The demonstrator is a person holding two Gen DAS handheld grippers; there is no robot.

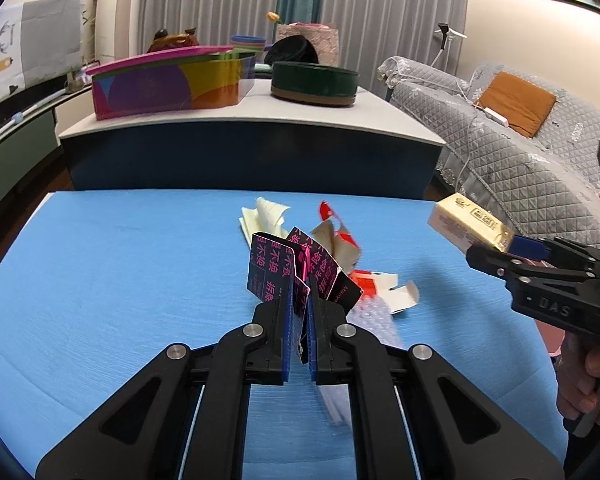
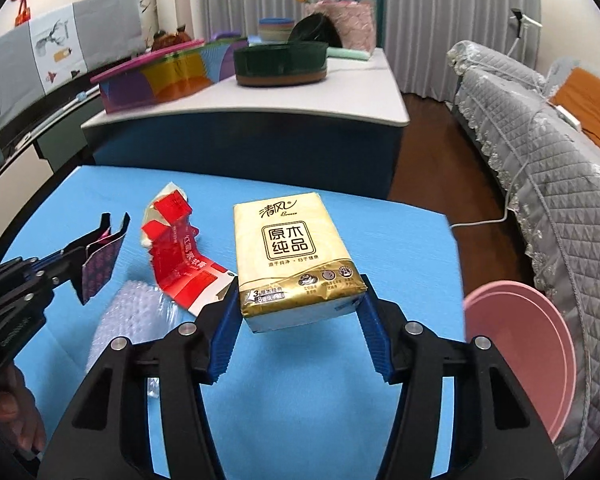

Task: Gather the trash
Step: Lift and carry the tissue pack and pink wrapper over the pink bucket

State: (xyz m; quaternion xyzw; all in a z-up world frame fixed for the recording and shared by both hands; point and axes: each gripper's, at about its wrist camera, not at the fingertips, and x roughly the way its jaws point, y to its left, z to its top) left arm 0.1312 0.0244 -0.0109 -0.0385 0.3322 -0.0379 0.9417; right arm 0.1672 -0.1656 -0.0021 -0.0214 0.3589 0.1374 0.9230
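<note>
My left gripper (image 1: 299, 308) is shut on a dark flattened carton with pink writing (image 1: 288, 268) and holds it above the blue table (image 1: 120, 264). It also shows at the left of the right wrist view (image 2: 100, 248). My right gripper (image 2: 300, 300) is shut on a yellow tissue pack (image 2: 290, 248), held above the table; it shows at the right of the left wrist view (image 1: 466, 226). On the table lie a torn red carton (image 2: 180, 256), bubble wrap (image 2: 128, 316) and cream paper scraps (image 1: 264, 216).
A pink bin (image 2: 516, 344) stands by the table's right edge, next to a grey quilted sofa (image 2: 540, 168). Behind the blue table is a white-topped counter (image 1: 256, 116) with a colourful box (image 1: 168, 84) and a dark green round tin (image 1: 314, 82).
</note>
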